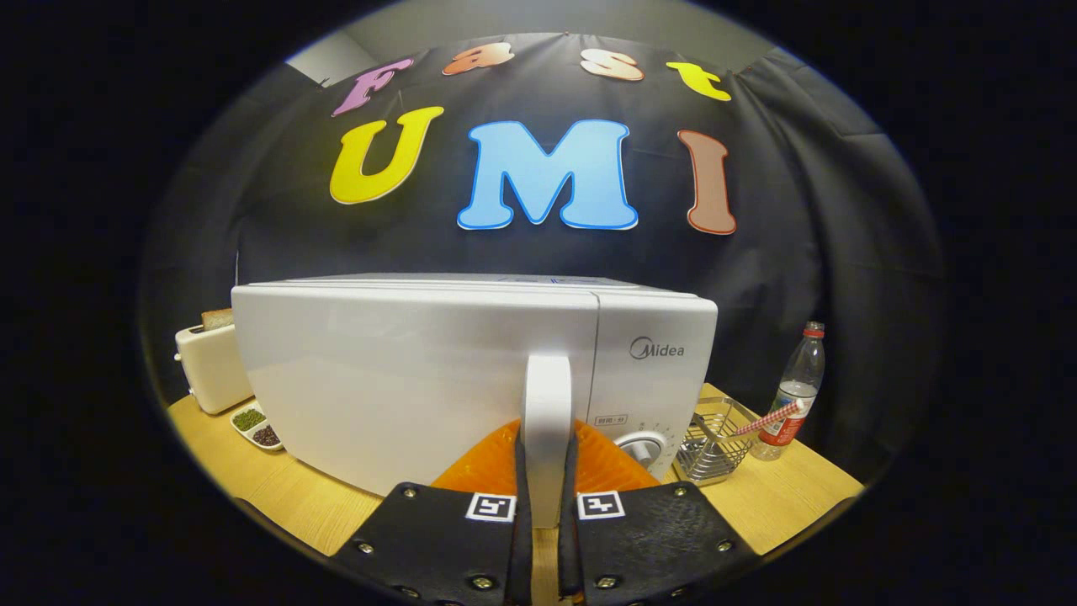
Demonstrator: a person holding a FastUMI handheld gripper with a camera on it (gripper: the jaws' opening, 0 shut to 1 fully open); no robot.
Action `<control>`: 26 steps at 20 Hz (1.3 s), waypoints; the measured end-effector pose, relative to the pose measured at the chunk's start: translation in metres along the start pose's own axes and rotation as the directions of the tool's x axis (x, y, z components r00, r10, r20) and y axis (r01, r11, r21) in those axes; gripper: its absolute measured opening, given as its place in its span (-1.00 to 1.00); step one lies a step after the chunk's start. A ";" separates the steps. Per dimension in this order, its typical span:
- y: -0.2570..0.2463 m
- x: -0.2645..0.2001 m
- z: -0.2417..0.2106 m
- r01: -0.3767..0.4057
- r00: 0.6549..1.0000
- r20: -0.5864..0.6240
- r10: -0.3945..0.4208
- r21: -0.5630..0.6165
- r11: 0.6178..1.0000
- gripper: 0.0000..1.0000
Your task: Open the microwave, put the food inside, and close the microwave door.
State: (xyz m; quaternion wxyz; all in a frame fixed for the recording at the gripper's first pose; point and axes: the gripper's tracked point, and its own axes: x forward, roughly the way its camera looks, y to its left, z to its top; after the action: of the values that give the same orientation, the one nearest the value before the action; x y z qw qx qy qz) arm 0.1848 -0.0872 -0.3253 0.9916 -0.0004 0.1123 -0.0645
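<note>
A white microwave stands on the wooden table right in front of me, its door closed flush with the control panel. The door's upright white handle runs down between my two fingers. My gripper is shut on that handle, with a finger pressed on each side of it. The food is hidden from me.
A white toaster with a bread slice stands left of the microwave, with a small dish of beans in front of it. To the right sit a wire basket and a plastic water bottle.
</note>
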 end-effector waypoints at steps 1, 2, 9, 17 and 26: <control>0.000 0.000 0.000 -0.001 1.000 0.002 0.001 0.004 1.000 -0.75; -0.001 -0.001 0.000 0.002 1.000 -0.003 -0.002 0.007 1.000 -0.75; 0.003 -0.021 -0.001 -0.017 1.000 -0.013 0.018 0.085 0.996 -0.76; 0.046 -0.128 -0.017 -0.192 0.981 -0.002 0.192 0.017 0.981 -0.76; 0.128 -0.221 -0.029 -0.345 0.938 0.008 0.345 -0.029 0.938 -0.77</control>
State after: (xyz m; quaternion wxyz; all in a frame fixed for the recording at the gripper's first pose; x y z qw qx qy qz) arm -0.0186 0.0687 -0.3059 0.9881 0.0055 0.1051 0.1118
